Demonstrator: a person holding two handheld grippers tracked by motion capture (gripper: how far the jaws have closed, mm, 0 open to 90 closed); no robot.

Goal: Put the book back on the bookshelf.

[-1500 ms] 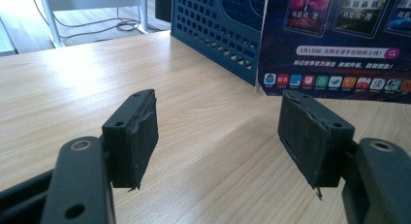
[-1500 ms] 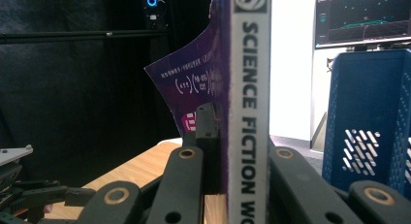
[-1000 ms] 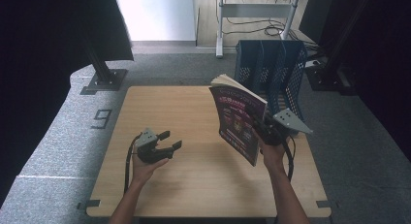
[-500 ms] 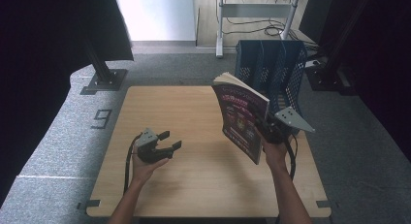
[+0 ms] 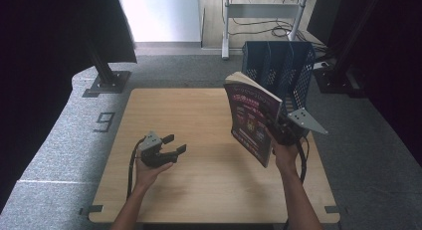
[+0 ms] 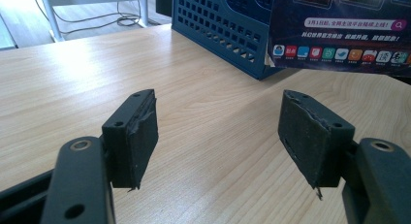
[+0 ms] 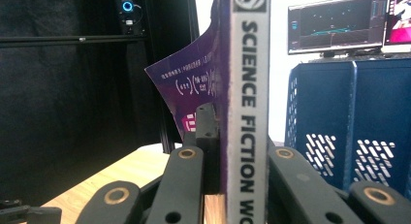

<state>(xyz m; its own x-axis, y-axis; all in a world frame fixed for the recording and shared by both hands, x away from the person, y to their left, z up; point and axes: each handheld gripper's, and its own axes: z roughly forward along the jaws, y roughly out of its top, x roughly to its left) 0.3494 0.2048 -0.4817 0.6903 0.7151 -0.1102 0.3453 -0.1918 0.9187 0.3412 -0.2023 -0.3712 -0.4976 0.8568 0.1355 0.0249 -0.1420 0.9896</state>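
Little has changed since a second ago: the book (image 5: 251, 121) has drifted a touch toward the blue file rack (image 5: 278, 70), and the left hand hasn't budged.

High view first: the right gripper (image 5: 278, 133) holds the book upright above the table (image 5: 199, 190), forearm reaching up from the bottom edge, grey plate on top. The book hangs just in front of the rack, which stands at the table's far right corner. The left gripper (image 5: 171, 145) rests low on the wood, well apart from it all, cable trailing back.

Left gripper view: jaws wide apart, nothing between them but bare table; rack and the book's cover sit beyond.

Right gripper view: jaws clamped on the spine, lettered "SCIENCE FICTION", standing vertical. The rack rises just to the right, monitors (image 7: 334, 23) behind it.
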